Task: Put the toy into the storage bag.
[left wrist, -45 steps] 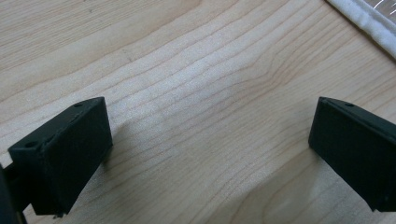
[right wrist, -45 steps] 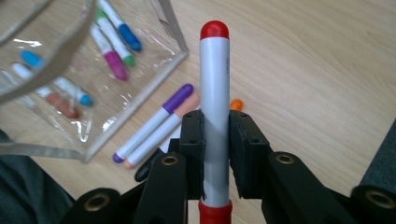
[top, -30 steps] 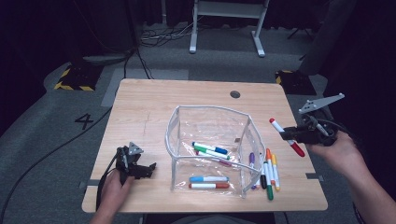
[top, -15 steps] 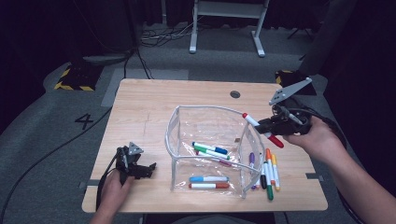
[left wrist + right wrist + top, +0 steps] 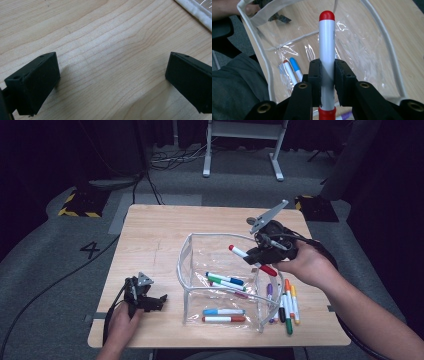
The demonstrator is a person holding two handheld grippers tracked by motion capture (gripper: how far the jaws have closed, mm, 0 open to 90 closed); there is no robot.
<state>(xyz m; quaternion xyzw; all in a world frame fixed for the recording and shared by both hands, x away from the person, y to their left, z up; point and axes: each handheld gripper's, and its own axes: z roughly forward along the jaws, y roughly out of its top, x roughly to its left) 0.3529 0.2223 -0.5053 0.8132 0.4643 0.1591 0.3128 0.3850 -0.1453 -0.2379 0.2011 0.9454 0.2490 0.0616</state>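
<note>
A clear plastic pouch (image 5: 200, 270) with a white rim stands open mid-table. Several markers lie inside it, among them a blue-capped one (image 5: 226, 279) and a red-capped one (image 5: 223, 319). My right gripper (image 5: 254, 258) is shut on a white marker with red ends (image 5: 239, 252), held above the pouch's right rim and pointing left over the opening. In the right gripper view the marker (image 5: 327, 45) stands between the pads of the gripper (image 5: 327, 67), with the pouch (image 5: 372, 50) below. My left gripper (image 5: 151, 301) rests on the table left of the pouch, open (image 5: 112, 77) over bare wood.
Several loose markers (image 5: 286, 301) lie on the table (image 5: 150, 235) right of the pouch, under my right forearm. In the left gripper view the pouch's white edge (image 5: 197, 11) crosses the top right corner. A grey floor surrounds the table.
My right gripper has carried the red-ended marker leftward and slightly up, from over the table's right edge to above the pouch's right rim. The left gripper has stayed put.
</note>
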